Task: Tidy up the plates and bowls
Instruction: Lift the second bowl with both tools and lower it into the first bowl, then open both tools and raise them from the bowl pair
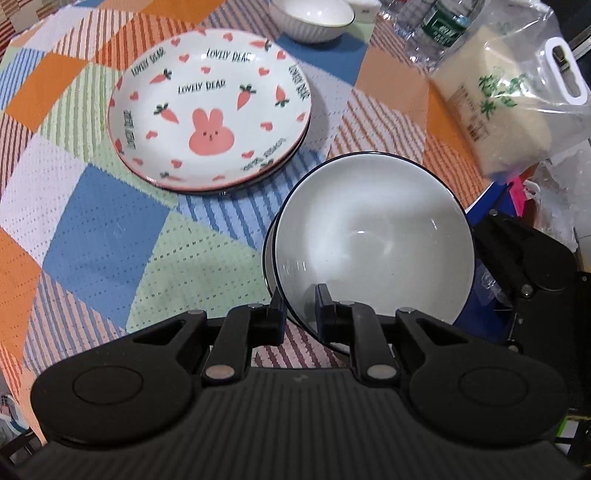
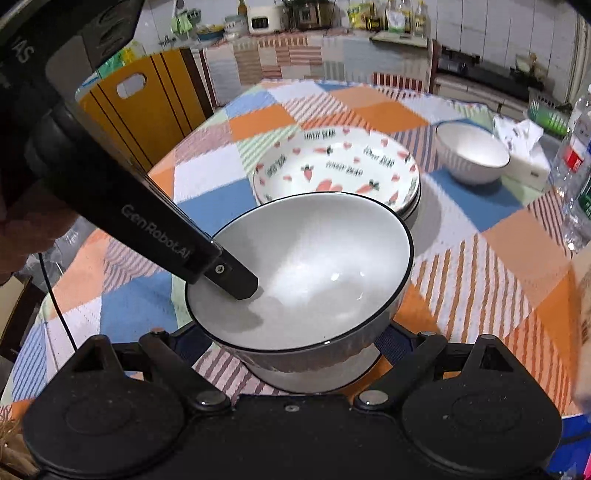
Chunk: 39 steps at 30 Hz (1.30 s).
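Left gripper (image 1: 300, 295) astride bowl (image 1: 373, 236) rim

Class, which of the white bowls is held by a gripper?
The near, tilted bowl, its rim pinched by the left gripper; the far bowl stands alone behind the plates.

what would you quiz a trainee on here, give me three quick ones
1. True or false: the left gripper is clamped on the rim of the tilted bowl.
2. Which animal is printed on the top plate? A cat, B rabbit, C bear.
3. Fill in: directly under the tilted bowl sits another ___.

Key: 1 true. 2 B. 3 bowl: the lower bowl shows beneath it in the right wrist view.
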Each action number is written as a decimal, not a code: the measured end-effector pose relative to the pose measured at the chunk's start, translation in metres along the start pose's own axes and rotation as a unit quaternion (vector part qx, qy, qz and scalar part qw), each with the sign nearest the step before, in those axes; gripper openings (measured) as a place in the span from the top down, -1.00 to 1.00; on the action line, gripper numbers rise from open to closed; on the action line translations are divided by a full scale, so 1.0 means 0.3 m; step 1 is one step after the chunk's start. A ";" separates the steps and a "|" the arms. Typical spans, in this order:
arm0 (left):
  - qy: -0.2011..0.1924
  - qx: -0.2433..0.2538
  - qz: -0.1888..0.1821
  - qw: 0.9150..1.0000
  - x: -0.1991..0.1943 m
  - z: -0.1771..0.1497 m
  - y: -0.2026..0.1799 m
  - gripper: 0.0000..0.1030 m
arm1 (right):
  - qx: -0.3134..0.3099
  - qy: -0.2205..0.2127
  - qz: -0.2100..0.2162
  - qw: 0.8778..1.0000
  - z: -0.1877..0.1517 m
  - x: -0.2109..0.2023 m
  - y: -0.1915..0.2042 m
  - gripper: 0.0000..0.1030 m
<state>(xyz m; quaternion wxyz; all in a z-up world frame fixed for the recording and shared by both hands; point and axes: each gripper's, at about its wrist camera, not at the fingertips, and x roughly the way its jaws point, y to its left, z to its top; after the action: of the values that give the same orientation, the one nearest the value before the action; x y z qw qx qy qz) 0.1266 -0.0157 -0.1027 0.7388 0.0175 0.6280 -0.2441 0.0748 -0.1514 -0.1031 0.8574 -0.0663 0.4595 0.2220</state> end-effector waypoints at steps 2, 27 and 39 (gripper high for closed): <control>0.002 0.011 0.007 1.000 0.013 0.002 -0.009 0.73 | 0.002 0.008 0.001 1.000 -0.006 0.014 0.000 -0.85; 0.032 0.054 0.043 0.997 0.067 0.006 -0.053 0.54 | -0.066 0.110 -0.071 0.989 0.021 0.084 0.042 -0.80; 0.021 0.071 0.030 0.997 0.016 0.014 -0.059 0.38 | -0.098 0.100 -0.058 0.988 0.029 0.021 0.039 -0.80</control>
<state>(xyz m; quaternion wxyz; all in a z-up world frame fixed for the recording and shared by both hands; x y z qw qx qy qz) 0.1242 -0.0344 -0.1012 0.7291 0.0943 0.6239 -0.2651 0.0792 -0.1363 -0.1022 0.8078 -0.1979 0.5146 0.2084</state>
